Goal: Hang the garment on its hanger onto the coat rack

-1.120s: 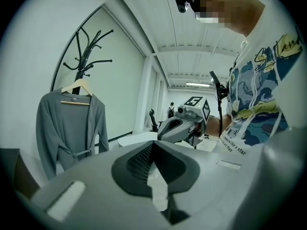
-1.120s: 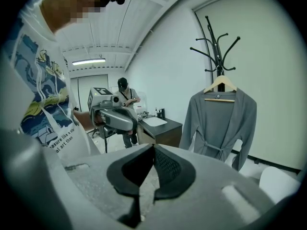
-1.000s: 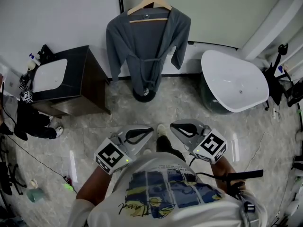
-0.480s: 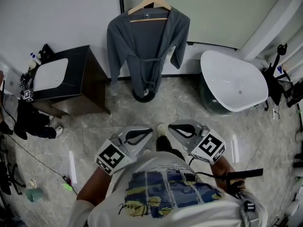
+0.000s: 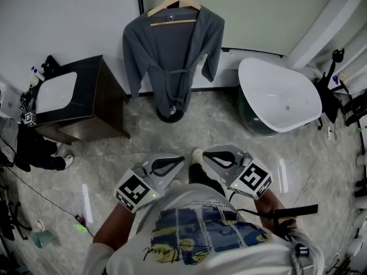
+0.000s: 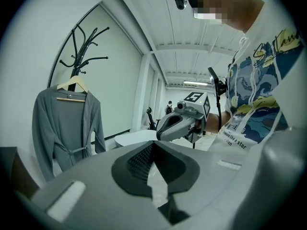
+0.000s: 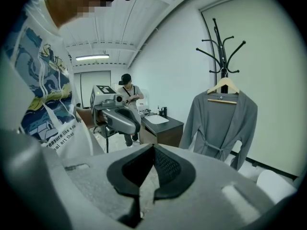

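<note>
A grey robe [image 5: 172,50] hangs on a wooden hanger [image 5: 173,6] from the black coat rack [image 7: 221,51] against the far wall; the rack's round base [image 5: 171,114] shows under the hem. The robe [image 6: 67,128] appears left in the left gripper view, and the robe [image 7: 219,126] right in the right gripper view. My left gripper [image 5: 178,160] and right gripper [image 5: 211,154] are held close to my body, well short of the rack. Both are shut, tips touching, with nothing between them.
A dark cabinet [image 5: 109,102] with a white basin [image 5: 56,90] stands left of the rack. A white bathtub [image 5: 279,95] stands right of it. A person [image 7: 128,99] stands behind the cabinet. Cables and a green cup [image 5: 43,236] lie on the marble floor at left.
The view has shifted slightly, so the robe and tub sit a little to the left and higher. Both grippers hold the same pose, shut.
</note>
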Demonstrator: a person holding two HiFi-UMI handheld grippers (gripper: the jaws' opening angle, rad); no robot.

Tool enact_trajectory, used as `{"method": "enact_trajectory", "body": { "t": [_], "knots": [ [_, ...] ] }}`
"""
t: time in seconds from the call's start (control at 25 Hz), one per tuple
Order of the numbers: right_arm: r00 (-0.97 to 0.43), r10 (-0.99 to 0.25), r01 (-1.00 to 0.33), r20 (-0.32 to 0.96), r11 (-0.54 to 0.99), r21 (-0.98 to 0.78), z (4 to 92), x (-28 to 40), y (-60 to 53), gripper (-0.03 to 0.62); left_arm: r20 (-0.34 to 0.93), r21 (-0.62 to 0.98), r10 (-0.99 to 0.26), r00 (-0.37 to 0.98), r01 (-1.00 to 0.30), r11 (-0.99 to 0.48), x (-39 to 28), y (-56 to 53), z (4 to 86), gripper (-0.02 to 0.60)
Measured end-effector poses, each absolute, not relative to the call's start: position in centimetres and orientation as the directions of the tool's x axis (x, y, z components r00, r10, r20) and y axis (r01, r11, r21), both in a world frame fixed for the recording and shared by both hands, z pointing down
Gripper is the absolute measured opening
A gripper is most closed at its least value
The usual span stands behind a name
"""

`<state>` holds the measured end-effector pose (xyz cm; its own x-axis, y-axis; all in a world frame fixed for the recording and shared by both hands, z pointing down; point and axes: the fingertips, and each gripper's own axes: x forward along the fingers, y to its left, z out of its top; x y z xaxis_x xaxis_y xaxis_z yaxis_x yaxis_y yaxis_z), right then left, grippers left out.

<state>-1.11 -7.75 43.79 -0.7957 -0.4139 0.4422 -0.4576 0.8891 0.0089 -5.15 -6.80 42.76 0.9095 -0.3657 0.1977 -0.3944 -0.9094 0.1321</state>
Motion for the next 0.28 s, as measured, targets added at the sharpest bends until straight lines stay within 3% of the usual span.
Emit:
{"method": "enact_trajectory", "body": {
  "t": [0.28],
  "knots": [
    [-0.776,-0.431,-0.478,0.460,0.878,0.016,44.1,0.6,-8.1,0.002,0.201,0.161,-0.328,0.923,-0.361,-0.918,-3.4,-7.4,43.8,0.003]
  ]
}}
